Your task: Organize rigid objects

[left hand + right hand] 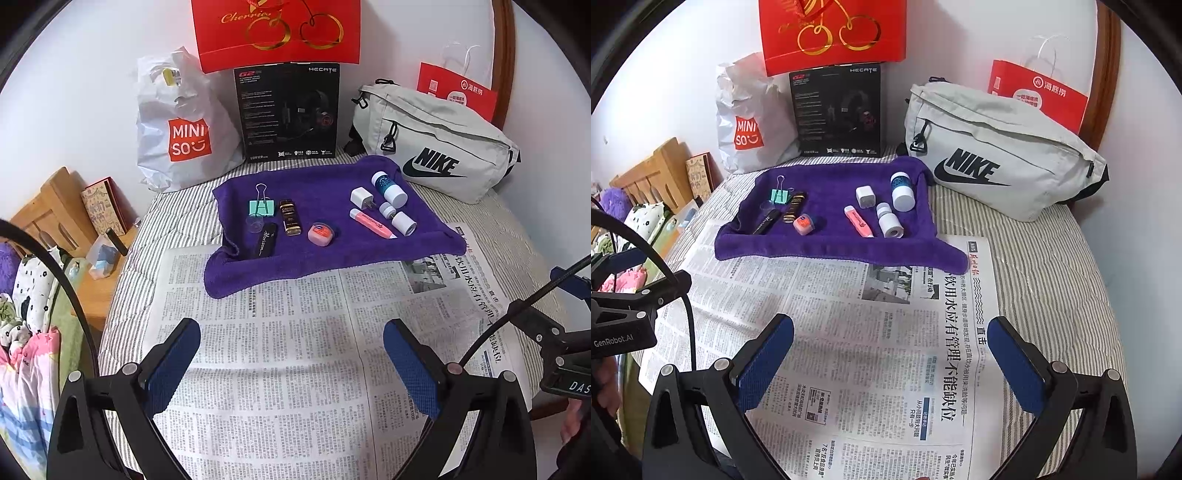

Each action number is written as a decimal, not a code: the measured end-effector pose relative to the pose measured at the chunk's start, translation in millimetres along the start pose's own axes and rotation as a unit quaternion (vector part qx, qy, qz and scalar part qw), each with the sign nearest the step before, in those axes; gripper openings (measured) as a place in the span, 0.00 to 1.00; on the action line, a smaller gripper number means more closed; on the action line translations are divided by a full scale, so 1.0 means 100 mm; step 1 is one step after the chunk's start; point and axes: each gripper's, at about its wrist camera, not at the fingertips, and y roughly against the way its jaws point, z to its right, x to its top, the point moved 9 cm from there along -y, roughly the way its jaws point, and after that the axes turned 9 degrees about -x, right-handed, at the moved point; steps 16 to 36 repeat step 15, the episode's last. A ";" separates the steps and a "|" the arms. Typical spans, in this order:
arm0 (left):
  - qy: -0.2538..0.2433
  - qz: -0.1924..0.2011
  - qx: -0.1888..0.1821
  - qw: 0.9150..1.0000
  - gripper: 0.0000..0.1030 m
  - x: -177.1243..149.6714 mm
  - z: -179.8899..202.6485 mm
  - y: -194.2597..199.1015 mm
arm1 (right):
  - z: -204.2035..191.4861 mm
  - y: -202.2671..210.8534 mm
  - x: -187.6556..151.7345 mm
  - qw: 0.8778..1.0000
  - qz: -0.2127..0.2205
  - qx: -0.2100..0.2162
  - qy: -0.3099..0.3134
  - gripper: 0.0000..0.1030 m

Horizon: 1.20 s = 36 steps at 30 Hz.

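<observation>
Small rigid objects spread over a purple towel (325, 184) on a bed, in two loose groups with a bare strip of towel between. Left group: teal binder clip (262, 207) with wire handles aimed at the wall, a clear round cap (255, 225) just in front of it, a black tube (265, 240) and a dark gold-labelled bottle (290, 218), both lying with long axes running front to back, and a pink round tin (320, 233) nearer the front hem. Right group: white charger plug (362, 197), blue-and-white bottle (389, 189) lying on its side, angled from back-left to front-right, a smaller white bottle (399, 218) lying the same way, and a pink highlighter (371, 223) parallel to them, tip close to the front hem.

Towel front edge lapping onto a spread newspaper (295, 350); newspaper bare, wide open room there. Behind the towel, closing off the back: Miniso bag (181, 125), black headset box (290, 112), red gift bag (277, 31), grey Nike bag (436, 144) just beside the towel's right corner. Striped bedsheet (1045, 280) free to the right.

Left gripper (291, 365) and right gripper (892, 363) low over the newspaper, jaws spread wide, nothing between them, well short of the towel.
</observation>
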 end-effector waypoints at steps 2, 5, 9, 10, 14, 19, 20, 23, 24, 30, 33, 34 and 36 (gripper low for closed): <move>0.003 0.000 0.001 1.000 0.97 0.00 -0.02 0.00 | 0.00 0.00 0.00 1.000 0.000 0.000 0.001 1.00; 0.006 -0.001 0.000 1.000 0.97 0.00 -0.02 0.00 | 0.00 0.00 -0.01 1.000 0.000 0.000 0.002 1.00; 0.005 -0.002 0.002 1.000 0.97 -0.01 -0.03 0.00 | 0.00 0.01 -0.01 1.000 0.000 0.000 0.002 1.00; 0.006 -0.002 0.002 1.000 0.97 -0.01 -0.03 0.00 | 0.00 0.01 -0.02 1.000 -0.001 -0.001 0.003 1.00; 0.005 0.001 0.007 1.000 0.97 -0.01 -0.05 0.00 | 0.00 -0.01 -0.03 1.000 -0.001 0.001 0.001 1.00; 0.007 0.002 0.007 1.000 0.97 -0.01 -0.05 0.00 | 0.01 -0.02 -0.04 1.000 -0.002 0.002 -0.001 1.00; 0.007 0.002 0.007 1.000 0.97 -0.01 -0.05 0.00 | 0.01 -0.02 -0.04 1.000 -0.002 0.002 -0.001 1.00; 0.007 0.002 0.007 1.000 0.97 -0.01 -0.05 0.00 | 0.01 -0.02 -0.04 1.000 -0.002 0.002 -0.001 1.00; 0.007 0.002 0.007 1.000 0.97 -0.01 -0.05 0.00 | 0.01 -0.02 -0.04 1.000 -0.002 0.002 -0.001 1.00; 0.007 0.002 0.007 1.000 0.97 -0.01 -0.05 0.00 | 0.01 -0.02 -0.04 1.000 -0.002 0.002 -0.001 1.00; 0.007 0.002 0.007 1.000 0.97 -0.01 -0.05 0.00 | 0.01 -0.02 -0.04 1.000 -0.002 0.002 -0.001 1.00; 0.007 0.002 0.007 1.000 0.97 -0.01 -0.05 0.00 | 0.01 -0.02 -0.04 1.000 -0.002 0.002 -0.001 1.00; 0.007 0.002 0.007 1.000 0.97 -0.01 -0.05 0.00 | 0.01 -0.02 -0.04 1.000 -0.002 0.002 -0.001 1.00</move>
